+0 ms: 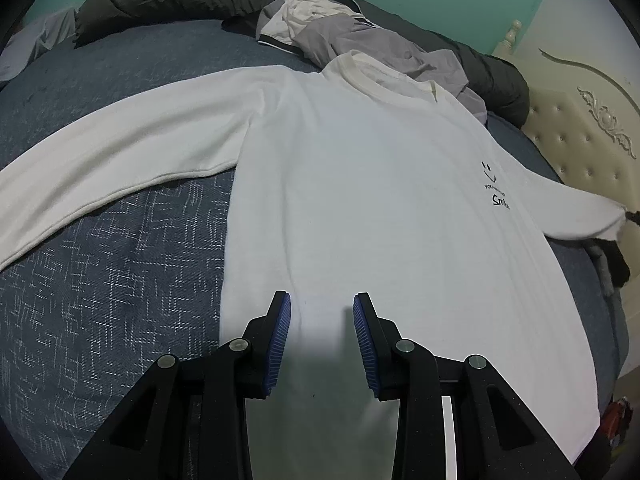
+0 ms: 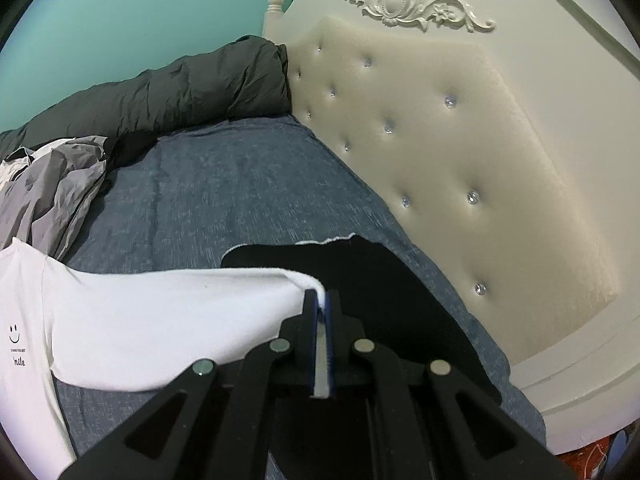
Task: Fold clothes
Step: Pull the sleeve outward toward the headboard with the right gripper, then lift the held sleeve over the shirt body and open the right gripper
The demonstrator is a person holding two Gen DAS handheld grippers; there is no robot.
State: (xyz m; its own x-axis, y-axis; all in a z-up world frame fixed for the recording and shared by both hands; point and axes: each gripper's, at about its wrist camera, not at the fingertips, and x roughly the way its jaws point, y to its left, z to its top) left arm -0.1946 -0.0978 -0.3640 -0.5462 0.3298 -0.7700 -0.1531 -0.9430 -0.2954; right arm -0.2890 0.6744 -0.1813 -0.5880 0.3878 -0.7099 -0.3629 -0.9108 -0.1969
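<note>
- White long-sleeve shirt (image 1: pixel 360 184) lies spread face up on the blue bed cover (image 1: pixel 112 280), with one sleeve stretched out to the side.
- Left gripper (image 1: pixel 322 300): fingers apart, hovering over the shirt's lower hem; nothing between them.
- Right gripper (image 2: pixel 322 296): fingers clamped on the cuff of the other sleeve (image 2: pixel 180 320), lifted off the bed near the padded headboard (image 2: pixel 460 160).
- Grey jacket (image 1: pixel 360 28) is bunched beyond the collar.

Two claw-mounted fisheyes angled down, close over one shared white shirt (image 1: pixel 360 184).

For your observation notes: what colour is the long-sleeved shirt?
White, with small black print; the shirt shows best in the left wrist view.
</note>
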